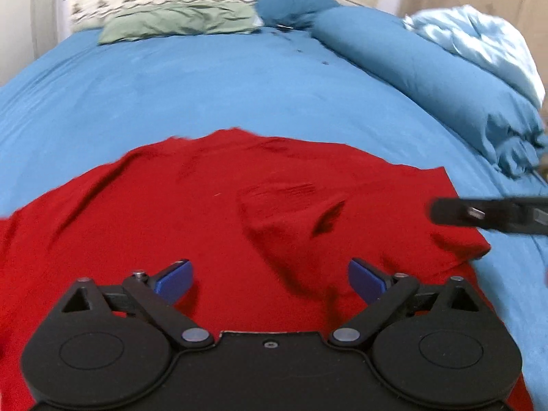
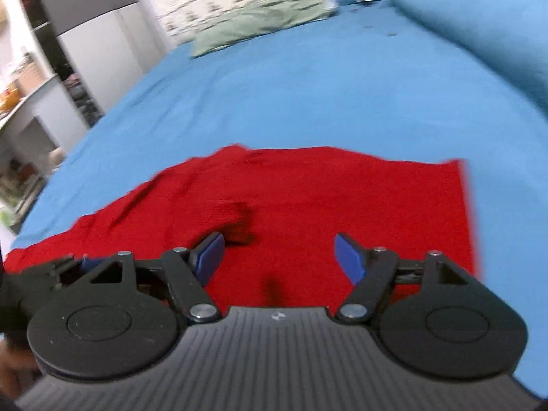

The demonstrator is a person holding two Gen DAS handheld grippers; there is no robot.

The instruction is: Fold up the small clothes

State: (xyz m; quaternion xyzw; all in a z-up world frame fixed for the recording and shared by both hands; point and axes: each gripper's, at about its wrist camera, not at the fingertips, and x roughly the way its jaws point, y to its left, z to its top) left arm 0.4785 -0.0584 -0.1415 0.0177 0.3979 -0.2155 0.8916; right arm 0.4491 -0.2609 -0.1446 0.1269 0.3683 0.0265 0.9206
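Below both wide-spread grippers, left gripper (image 1: 270, 279), right gripper (image 2: 279, 257), red garment (image 1: 205, 205) spread flat

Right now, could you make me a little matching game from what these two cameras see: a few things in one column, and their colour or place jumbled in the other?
Things:
1. red garment
2. bedsheet
3. green pillow
4. rolled duvet

Descriptions:
A. pale green, at the far end of the bed
B. spread out under both open grippers
C. bundled along the bed's right side
D. blue, covering the mattress

Pairs: 1-B, 2-D, 3-A, 4-C
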